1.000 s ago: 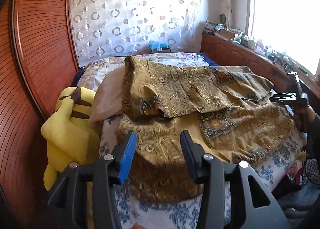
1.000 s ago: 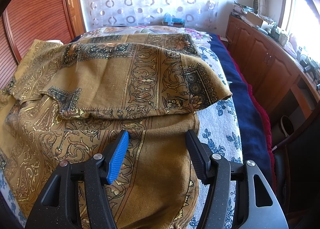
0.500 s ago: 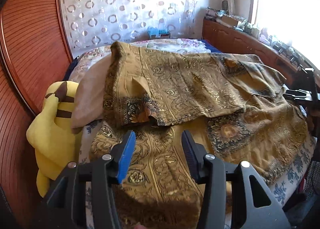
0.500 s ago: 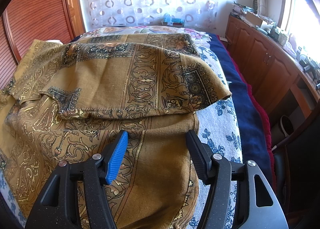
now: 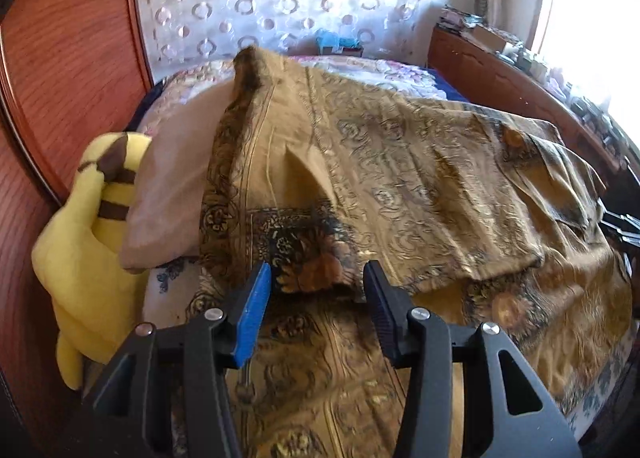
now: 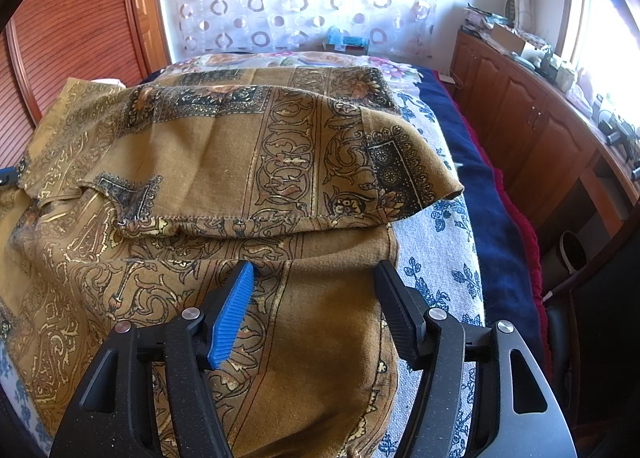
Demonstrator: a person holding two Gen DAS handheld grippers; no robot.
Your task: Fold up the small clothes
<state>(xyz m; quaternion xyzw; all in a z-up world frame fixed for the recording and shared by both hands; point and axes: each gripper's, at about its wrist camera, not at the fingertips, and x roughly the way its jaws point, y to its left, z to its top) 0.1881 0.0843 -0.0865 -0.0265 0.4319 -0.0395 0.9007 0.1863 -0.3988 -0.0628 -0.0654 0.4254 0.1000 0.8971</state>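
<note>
Far left, the red wood wardrobe (image 5: 68, 70) runs out of frame. Against it a yellow plush toy (image 5: 84, 242) slumps, lower half cut off by the left tongs' frame. Beside it a beige pillow (image 5: 168, 186), right side buried under cloth.

Mustard patterned garment (image 5: 400, 186) lies spread on the bed (image 6: 436, 258), top half folded down over the lower half; folded edge crosses the middle. Print on the left-side view is motion-blurred, hard to read.

Left tongs (image 5: 316, 290): moderately parted, hovering just before the folded corner, pads clear of cloth.

Right tongs (image 6: 316, 286): jaws opening, set wide, cloth beneath and between them but not pinched. Garment's near hem hidden under the tongs' body.

Far right: wooden cabinets (image 6: 532, 138); clutter on top washed out by window glare.
</note>
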